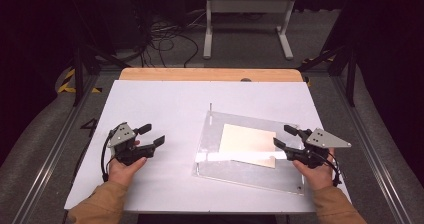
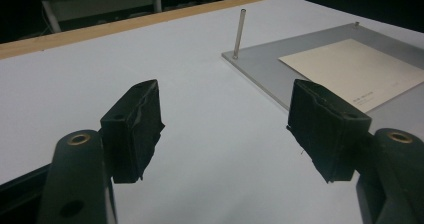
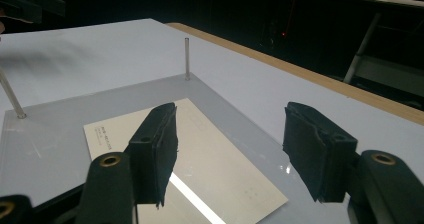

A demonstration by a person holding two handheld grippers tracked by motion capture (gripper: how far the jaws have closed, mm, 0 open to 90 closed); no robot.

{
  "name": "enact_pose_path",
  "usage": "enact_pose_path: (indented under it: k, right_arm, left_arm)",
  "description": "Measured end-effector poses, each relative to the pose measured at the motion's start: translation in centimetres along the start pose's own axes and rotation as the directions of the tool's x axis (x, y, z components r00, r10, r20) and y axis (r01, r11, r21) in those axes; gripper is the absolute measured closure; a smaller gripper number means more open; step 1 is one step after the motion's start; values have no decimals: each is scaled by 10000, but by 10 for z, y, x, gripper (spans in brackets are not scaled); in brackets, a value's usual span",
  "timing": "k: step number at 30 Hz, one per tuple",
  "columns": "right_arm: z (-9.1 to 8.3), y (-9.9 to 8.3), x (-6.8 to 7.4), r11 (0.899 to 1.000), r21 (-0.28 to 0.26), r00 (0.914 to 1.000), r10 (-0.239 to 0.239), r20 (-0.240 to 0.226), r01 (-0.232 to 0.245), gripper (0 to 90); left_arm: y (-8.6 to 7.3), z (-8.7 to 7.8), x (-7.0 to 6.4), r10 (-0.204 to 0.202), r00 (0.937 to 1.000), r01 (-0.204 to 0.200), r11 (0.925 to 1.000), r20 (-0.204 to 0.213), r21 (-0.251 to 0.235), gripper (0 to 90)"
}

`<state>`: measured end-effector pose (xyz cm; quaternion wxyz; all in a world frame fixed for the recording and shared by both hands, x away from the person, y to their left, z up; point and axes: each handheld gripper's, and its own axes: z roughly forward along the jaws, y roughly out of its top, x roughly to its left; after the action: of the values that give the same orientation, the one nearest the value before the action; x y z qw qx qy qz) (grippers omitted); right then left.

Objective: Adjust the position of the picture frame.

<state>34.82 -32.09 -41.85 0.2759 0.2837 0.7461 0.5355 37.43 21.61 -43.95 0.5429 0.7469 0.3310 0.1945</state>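
A thin cream-coloured rectangular card (image 1: 248, 145) lies flat on a clear, glossy rectangular acrylic plate (image 1: 215, 156), which sits turned a little askew on the right half of a white tabletop (image 1: 160, 109). The card's long axis runs roughly left to right across the table, tilted slightly with the plate, and a line of tiny print sits near one corner. Slim upright metal pins stand at the plate's corners; the far-left pin (image 1: 210, 107) is the clearest. The right gripper (image 1: 283, 137), black with two padded jaws, hovers just beside the card's right short edge, over the right side of the plate, with its jaws pointing left toward the card. Its jaws stand wide apart and hold nothing. In the right gripper view the card (image 3: 200, 159) lies directly below and ahead, between the two jaws, with a bright strip of reflected light crossing it. The left gripper (image 1: 152, 135) is well apart from the card, over bare tabletop to the left of the plate, jaws also spread wide and empty, pointing right. In the left gripper view the card (image 2: 350, 66) sits ahead and off to the right, beyond the plate's near edge. The right hand is plainly the nearer one, so a reach for the card would likely come from that side, along the card's long axis.
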Motion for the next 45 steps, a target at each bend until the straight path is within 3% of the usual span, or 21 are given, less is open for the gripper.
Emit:
enact_pose_path:
  k: [21,26,33,40,45]
  right_arm:
    - [1,1,0,9999,-103,10000,5,28,-5,382]
    - [1,1,0,9999,-111,10000,13,23,-13,382]
    - [1,1,0,9999,-117,10000,31,36,-30,382]
    - [1,1,0,9999,-87,10000,56,36,-56,381]
    - [0,1,0,10000,-81,10000,53,67,-52,382]
  left_arm:
    - [-1,-2,0,-78,9999,77,10000,-68,-16,299]
    - [1,-1,-6,274,9996,-274,9996,-91,83,299]
    - [5,1,-16,558,9982,-560,9984,216,97,298]
    - [10,4,-34,873,9928,-881,9961,825,62,296]
    - [15,12,-54,1257,9772,-1318,9910,1709,249,314]
